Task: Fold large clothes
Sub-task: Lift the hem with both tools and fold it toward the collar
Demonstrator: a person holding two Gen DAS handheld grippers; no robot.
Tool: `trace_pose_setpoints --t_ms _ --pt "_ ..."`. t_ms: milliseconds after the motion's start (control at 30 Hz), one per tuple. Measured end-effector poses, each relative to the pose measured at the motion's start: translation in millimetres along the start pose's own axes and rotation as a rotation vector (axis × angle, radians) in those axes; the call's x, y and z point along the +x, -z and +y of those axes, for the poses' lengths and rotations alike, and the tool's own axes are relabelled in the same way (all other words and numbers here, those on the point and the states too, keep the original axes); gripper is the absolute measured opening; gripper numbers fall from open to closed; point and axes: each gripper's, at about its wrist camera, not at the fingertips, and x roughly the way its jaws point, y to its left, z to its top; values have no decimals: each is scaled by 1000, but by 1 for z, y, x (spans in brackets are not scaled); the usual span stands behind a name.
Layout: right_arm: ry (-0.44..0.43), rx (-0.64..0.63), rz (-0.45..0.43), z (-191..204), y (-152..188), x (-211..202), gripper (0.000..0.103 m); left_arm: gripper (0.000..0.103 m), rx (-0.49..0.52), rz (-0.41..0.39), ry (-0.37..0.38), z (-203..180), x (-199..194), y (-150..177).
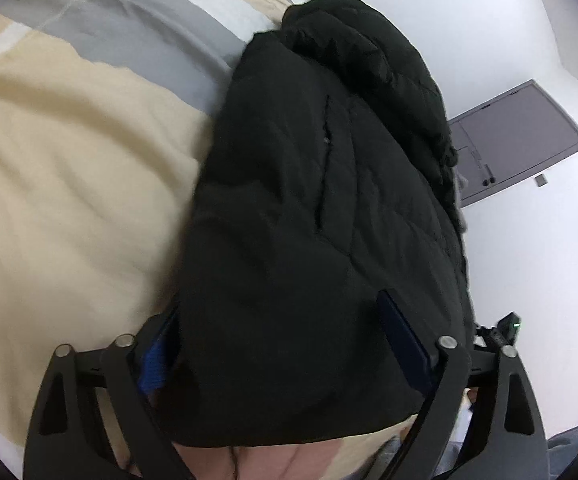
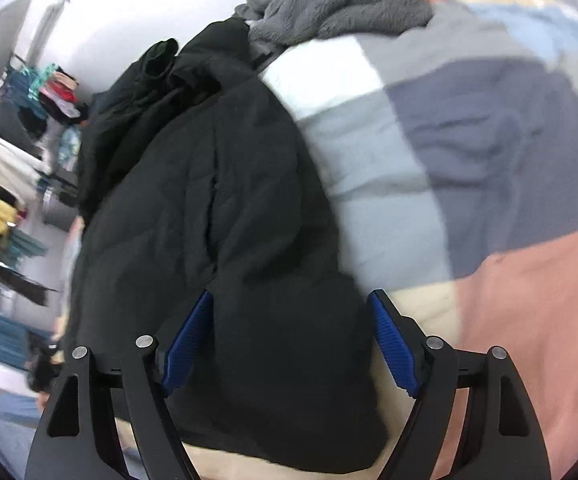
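Black jacket [image 1: 321, 200] lies between the wide-apart jaws of both grippers, unclamped.

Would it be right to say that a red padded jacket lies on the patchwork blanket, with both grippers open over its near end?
Not quite: the padded jacket is black, not red, as the right wrist view shows. It does lie on the patchwork blanket, with the left gripper and right gripper open over its near end.
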Motion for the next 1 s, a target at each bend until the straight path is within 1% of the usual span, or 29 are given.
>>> trace_pose_setpoints --t_ms 33,100,167,267,333,367,433,467,500,533,567,600,633,667,700,733,800,933,1000 --pt "-17 -10 6 3 2 0 78 79 -2 1 20 -3 1 1" --pt "-41 -40 11 9 6 -1 79 74 15 -3 31 -7 -3 1" --pt "-62 -65 9 15 9 -1 80 73 31 2 43 -12 -2 2" --pt "-44 -92 23 18 13 4 80 73 42 19 -12 -13 7 5" --pt "-44 -85 48 17 14 13 80 71 36 20 -18 -13 11 6" --pt "-47 -84 53 17 14 15 80 69 30 19 -16 -13 12 7" --pt "-61 -83 61 18 14 17 80 58 28 19 -4 -17 11 10" --pt "-75 -85 69 19 15 17 80 56 29 18 -4 -16 7 11" --pt "-92 -95 78 22 16 17 80 50 28 17 -9 -18 6 12" --pt "-99 -106 84 25 16 17 76 42 29 17 -18 -19 6 13" --pt "-112 -130 91 31 17 17 71 37 27 13 -29 -21 5 13" --pt "-115 -155 95 37 16 16 54 27 20 6 -27 -22 3 13" --pt "-108 -168 93 41 16 14 37 19 8 -8 -21 -22 -1 12" --pt "-98 -184 87 46 15 11 31 16 -1 -15 -15 -23 -3 10" --pt "-87 -205 75 52 14 7 19 12 -12 -24 -8 -24 -7 9" --pt "-78 -221 62 58 12 3 12 9 -14 -33 -2 -27 -12 7" --pt "-74 -246 27 69 6 -9 9 7 -7 -55 12 -35 -21 2" --pt "-133 -289 -69 101 -12 -46 7 6 -8 -102 63 -54 -49 -14" --pt "-164 -314 -112 120 -24 -67 7 6 2 -119 68 -65 -61 -23"
